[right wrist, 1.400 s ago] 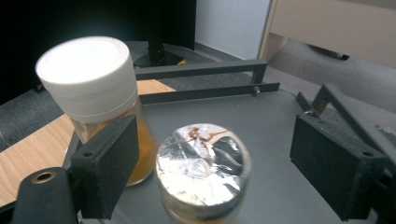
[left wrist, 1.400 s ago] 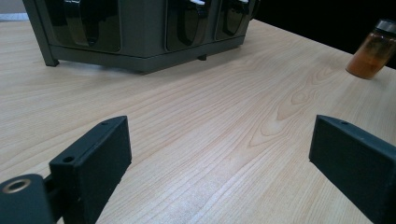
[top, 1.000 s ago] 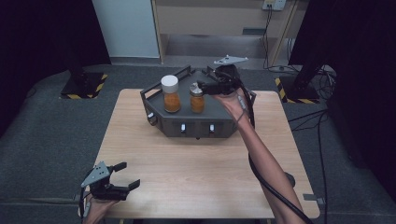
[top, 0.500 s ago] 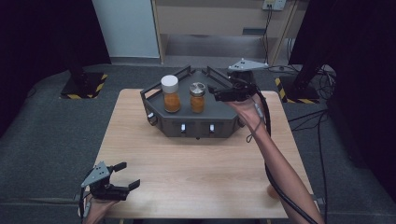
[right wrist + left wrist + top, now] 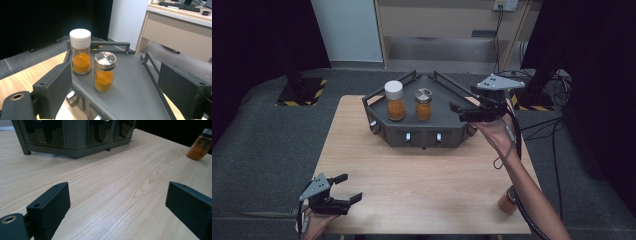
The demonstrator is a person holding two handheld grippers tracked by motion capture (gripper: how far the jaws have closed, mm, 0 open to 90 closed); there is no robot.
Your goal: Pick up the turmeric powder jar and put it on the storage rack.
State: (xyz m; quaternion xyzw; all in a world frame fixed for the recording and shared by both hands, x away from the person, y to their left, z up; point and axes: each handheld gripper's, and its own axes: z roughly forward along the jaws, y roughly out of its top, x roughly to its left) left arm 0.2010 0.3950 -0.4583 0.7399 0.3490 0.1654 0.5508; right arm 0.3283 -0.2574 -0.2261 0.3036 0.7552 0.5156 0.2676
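while the right gripper [image 5: 457, 111] hangs beside the tray [image 5: 447, 92], jaws just opening, empty | silver-lidded jar [image 5: 423, 104] upright on tray | left gripper [image 5: 347, 189] wide open, empty, over desk [image 5: 422, 175]

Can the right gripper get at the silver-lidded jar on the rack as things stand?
Probably yes. The right gripper hangs beside the grey rack with jaws open and empty, and in its own view the silver-lidded jar stands between them farther off, apart from the white-lidded jar.
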